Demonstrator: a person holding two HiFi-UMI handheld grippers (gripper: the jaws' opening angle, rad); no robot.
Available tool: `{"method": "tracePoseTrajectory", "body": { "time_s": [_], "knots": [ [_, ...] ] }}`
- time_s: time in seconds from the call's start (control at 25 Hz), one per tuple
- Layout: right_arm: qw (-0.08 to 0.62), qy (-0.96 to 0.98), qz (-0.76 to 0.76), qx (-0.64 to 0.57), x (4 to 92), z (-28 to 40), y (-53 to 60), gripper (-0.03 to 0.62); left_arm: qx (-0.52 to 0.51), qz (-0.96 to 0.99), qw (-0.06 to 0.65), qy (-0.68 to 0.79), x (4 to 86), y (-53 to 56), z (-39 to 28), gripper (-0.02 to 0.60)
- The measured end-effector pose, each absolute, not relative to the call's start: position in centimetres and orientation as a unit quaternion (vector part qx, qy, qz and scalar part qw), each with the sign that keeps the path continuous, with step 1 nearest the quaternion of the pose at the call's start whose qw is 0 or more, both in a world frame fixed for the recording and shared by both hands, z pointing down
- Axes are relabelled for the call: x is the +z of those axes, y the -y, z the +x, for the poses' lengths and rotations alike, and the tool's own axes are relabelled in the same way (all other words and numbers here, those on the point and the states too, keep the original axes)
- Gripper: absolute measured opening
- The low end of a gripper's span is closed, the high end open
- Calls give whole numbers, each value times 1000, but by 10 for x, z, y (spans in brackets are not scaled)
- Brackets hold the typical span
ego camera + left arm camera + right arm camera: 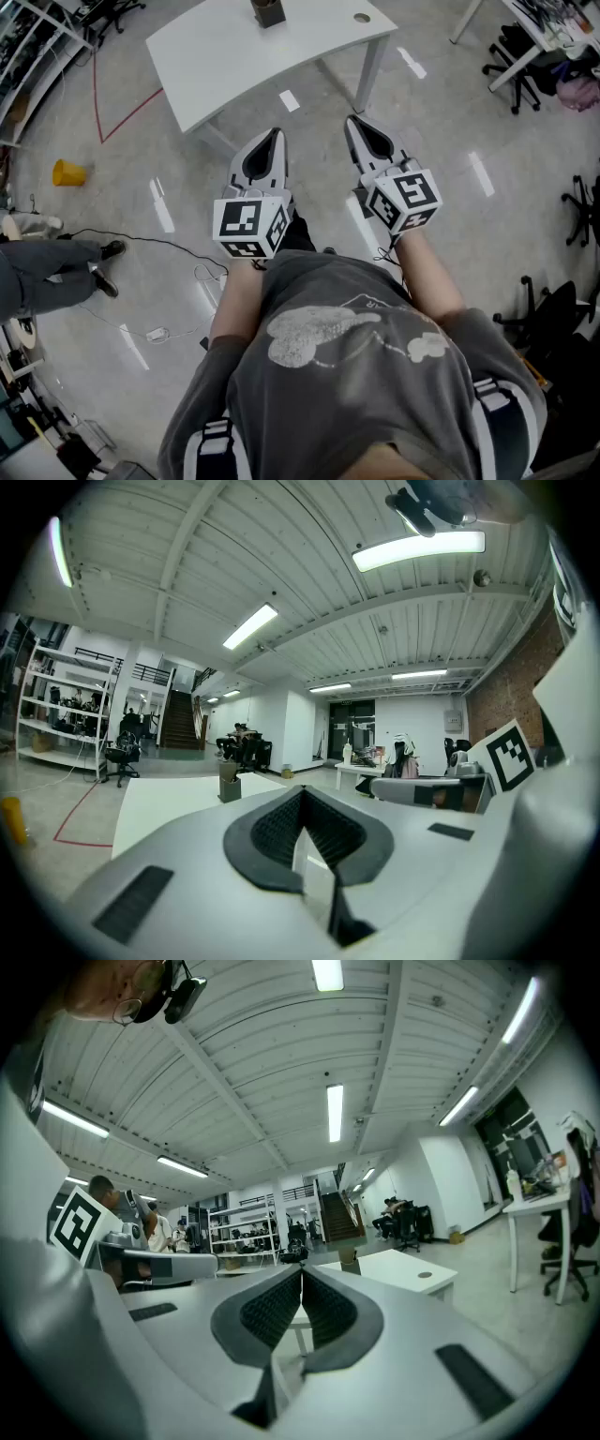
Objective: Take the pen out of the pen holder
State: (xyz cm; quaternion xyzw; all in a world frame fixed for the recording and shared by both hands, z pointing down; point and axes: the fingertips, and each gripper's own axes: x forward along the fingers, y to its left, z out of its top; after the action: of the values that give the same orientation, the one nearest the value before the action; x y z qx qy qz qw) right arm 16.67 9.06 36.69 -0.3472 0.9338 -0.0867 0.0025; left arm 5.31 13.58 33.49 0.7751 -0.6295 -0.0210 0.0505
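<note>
A dark pen holder (267, 11) stands on the far part of a white table (244, 56); I cannot make out the pen in it. Both grippers are held level in front of the person, well short of the table and over the floor. My left gripper (277, 135) is shut with nothing in it. My right gripper (353, 121) is also shut and empty. In the left gripper view the holder (230, 787) appears small, left of the jaw tips (302, 791). In the right gripper view the holder (349, 1260) sits just right of the tips (302, 1269).
A yellow cup (67, 172) and a red tape line (127, 117) mark the floor at left. Cables (155, 333) lie near a seated person's legs (52, 272). Office chairs (516, 66) stand at the right. The table has a round hole (362, 17).
</note>
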Motion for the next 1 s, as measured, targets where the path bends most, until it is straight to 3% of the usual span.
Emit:
{"method": "tracePoseTrajectory", "body": {
  "time_s": [1.0],
  "knots": [
    [-13, -916, -391, -88, 362, 41, 107, 8, -30, 803, 66, 592, 331, 69, -76, 8]
  ]
}}
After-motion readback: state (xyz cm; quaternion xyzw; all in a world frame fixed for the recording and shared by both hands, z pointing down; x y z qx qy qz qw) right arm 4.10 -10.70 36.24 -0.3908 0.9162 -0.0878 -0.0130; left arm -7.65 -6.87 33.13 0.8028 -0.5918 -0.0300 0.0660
